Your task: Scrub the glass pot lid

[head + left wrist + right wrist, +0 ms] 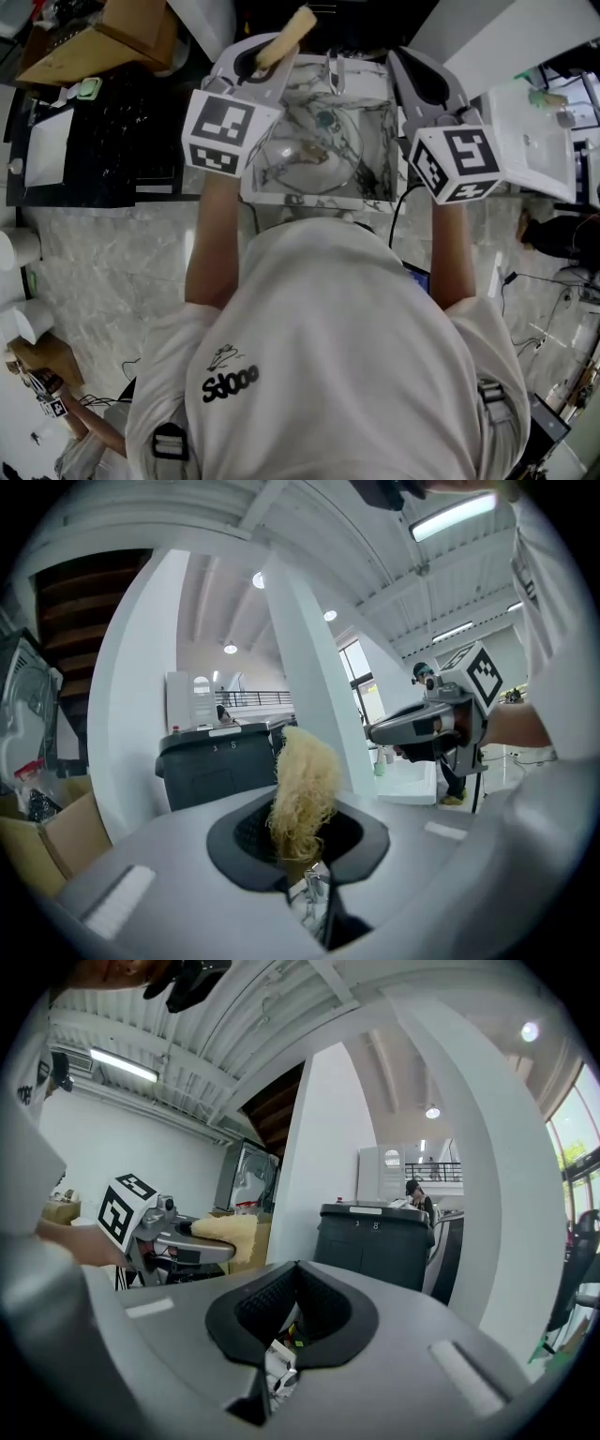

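Scrubber (pixel 302 785) clamped in L tool (pixel 298 847); R tool (pixel 292 1314) jaws together, empty; both over prob. glass lid (pixel 314 155).

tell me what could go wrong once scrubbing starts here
1. The glass lid lies in the sink with nothing holding it. The right gripper is shut on nothing, so the lid may skid under pressure.
2. The left gripper pinches the scrubber only at its base, so it could bend or slip out.
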Motion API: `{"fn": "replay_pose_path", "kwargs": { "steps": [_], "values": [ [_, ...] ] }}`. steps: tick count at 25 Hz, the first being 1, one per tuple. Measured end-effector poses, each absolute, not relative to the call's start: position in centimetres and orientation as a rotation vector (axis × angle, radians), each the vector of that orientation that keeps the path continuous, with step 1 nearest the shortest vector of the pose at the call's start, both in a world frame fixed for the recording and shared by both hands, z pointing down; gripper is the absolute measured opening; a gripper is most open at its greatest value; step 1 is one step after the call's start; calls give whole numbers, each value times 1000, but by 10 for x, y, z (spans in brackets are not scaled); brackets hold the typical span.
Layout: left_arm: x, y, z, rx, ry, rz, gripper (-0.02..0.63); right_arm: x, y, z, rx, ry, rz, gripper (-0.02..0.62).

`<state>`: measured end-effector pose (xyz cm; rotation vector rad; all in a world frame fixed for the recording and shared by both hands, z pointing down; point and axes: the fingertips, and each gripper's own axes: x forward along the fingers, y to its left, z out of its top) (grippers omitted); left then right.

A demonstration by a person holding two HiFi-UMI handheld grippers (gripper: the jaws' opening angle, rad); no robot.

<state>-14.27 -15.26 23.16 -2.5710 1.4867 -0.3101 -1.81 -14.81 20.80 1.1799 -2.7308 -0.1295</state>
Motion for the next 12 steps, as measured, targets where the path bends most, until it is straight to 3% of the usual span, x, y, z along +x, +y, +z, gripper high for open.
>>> {"fn": "replay_pose_path", "kwargs": {
  "steps": [12],
  "values": [
    [-139,-142,203,-2521,1459,-260,48,-27,-140,195,1160,-2743,-183,2]
  ]
}}
